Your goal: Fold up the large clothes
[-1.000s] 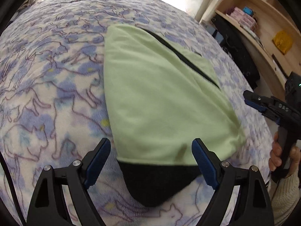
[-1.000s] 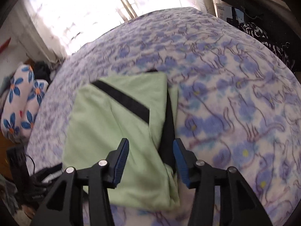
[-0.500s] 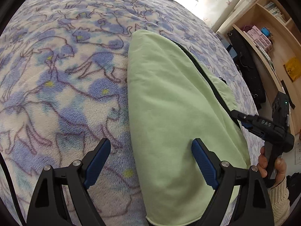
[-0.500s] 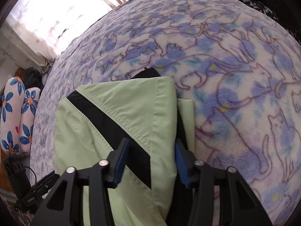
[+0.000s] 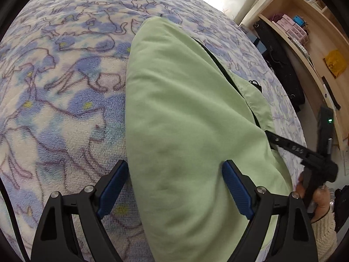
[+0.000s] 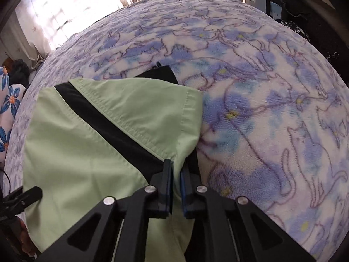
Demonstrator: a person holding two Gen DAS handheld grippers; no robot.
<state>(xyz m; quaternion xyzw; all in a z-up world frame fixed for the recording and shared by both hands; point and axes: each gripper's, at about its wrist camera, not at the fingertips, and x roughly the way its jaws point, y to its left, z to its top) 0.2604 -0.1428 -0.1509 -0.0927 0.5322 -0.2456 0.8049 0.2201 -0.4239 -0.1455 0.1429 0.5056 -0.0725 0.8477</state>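
Note:
A light green garment with a black stripe lies folded on a blue cat-print blanket. My left gripper is open and low over the garment's left folded edge, one finger over the blanket and the other over green cloth. My right gripper is shut on the garment's right edge, with a pinch of green fabric between its pads. In the left wrist view the right gripper reaches onto the cloth from the right, held by a hand.
The blanket spreads wide to the right of the garment. Wooden shelves and a black bag stand beyond the bed's right side. A flowered pillow lies at the left, under a bright curtained window.
My right gripper sank onto the garment's right edge and its jaws closed on the cloth. My left gripper moved forward and lower along the left edge, so the black hem left its view.

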